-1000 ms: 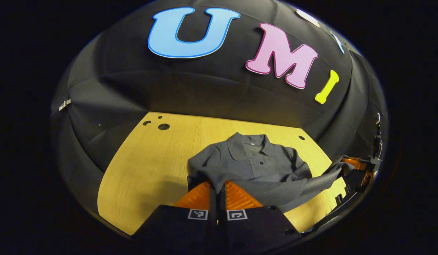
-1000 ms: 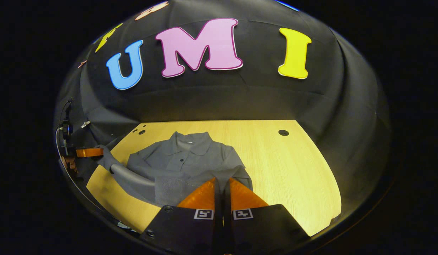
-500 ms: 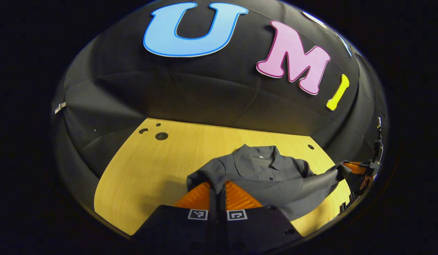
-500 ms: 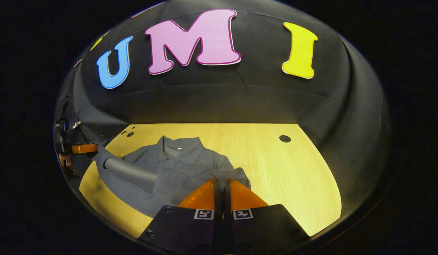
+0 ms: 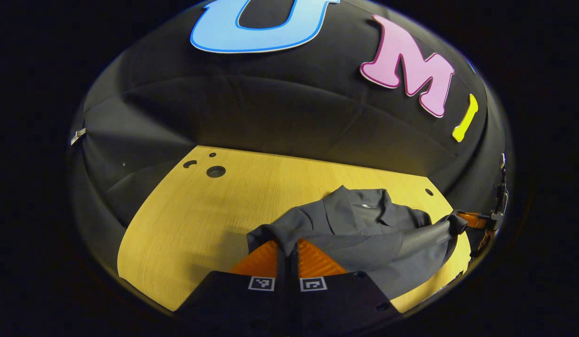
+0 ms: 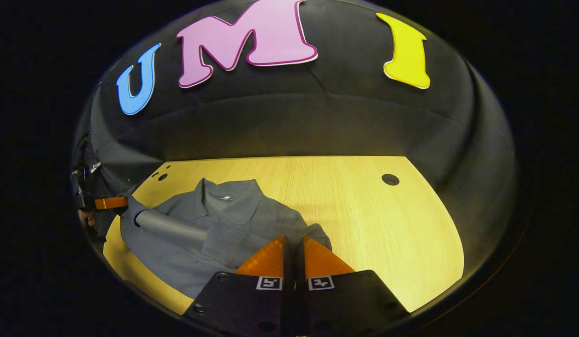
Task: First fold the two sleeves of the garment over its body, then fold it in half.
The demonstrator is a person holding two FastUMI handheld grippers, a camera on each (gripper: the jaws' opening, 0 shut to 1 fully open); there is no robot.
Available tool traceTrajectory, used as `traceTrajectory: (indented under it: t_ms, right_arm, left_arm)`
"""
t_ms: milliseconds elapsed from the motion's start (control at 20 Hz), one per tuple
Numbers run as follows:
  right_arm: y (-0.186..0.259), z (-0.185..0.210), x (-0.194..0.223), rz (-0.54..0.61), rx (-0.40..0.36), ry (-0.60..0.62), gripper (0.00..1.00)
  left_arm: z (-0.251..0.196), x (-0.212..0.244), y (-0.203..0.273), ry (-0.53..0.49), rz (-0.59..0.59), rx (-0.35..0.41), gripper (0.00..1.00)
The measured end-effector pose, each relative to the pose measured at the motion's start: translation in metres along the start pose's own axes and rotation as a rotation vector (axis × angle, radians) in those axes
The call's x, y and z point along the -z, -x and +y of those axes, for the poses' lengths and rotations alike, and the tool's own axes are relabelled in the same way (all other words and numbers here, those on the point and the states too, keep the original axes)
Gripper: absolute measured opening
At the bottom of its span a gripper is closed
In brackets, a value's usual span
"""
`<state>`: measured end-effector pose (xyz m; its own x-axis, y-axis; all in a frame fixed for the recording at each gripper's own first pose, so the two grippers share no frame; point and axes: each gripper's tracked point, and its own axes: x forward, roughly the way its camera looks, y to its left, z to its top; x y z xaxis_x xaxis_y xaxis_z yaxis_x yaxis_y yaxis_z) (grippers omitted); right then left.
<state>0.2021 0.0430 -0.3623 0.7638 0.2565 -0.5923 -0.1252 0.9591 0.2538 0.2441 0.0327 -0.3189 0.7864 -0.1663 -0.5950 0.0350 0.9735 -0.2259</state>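
Observation:
A grey collared garment [image 5: 364, 220] lies on the wooden table [image 5: 200, 220], collar toward the back wall. My left gripper [image 5: 287, 244] is shut on one near corner of its lower edge, held up off the table. My right gripper [image 6: 293, 239] is shut on the other near corner of the garment [image 6: 233, 210]. The cloth between the two hangs as a raised, rolled fold across the body, below the collar. The right gripper [image 5: 472, 219] also appears far right in the left gripper view. At the far left of the right gripper view is the left gripper [image 6: 109, 202].
The table [image 6: 373, 215] has bare wood to the right of the garment in the right gripper view and to its left in the left gripper view. Round holes [image 5: 216, 171] [image 6: 390, 179] sit near its back corners. Black cloth walls close behind.
Both grippers have carried the lifted lower edge forward toward the collar. The raised fold now covers the button placket that showed a second ago.

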Motion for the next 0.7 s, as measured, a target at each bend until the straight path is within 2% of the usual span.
traceTrajectory:
  t_ms: [250, 300, 350, 400, 450, 700]
  right_arm:
    - [-0.029, -0.006, 0.016, 0.036, 0.03, 0.011, 0.05]
    - [-0.034, -0.008, 0.018, 0.042, 0.032, 0.013, 0.05]
    - [-0.038, -0.008, 0.02, 0.048, 0.034, 0.012, 0.05]
    - [-0.043, -0.009, 0.023, 0.054, 0.033, 0.005, 0.05]
    - [-0.047, -0.01, 0.027, 0.063, 0.033, -0.001, 0.05]
    - [-0.071, -0.012, 0.048, 0.109, 0.042, 0.017, 0.05]
  left_arm:
    - [-0.001, 0.008, -0.033, -0.022, 0.021, -0.047, 0.05]
    - [0.0, 0.011, -0.041, -0.032, 0.032, -0.053, 0.02]
    - [0.001, 0.015, -0.046, -0.045, 0.045, -0.059, 0.05]
    - [0.002, 0.018, -0.051, -0.052, 0.057, -0.063, 0.02]
    - [0.002, 0.021, -0.057, -0.056, 0.066, -0.063, 0.05]
    - [0.009, 0.045, -0.079, -0.052, 0.134, -0.086, 0.06]
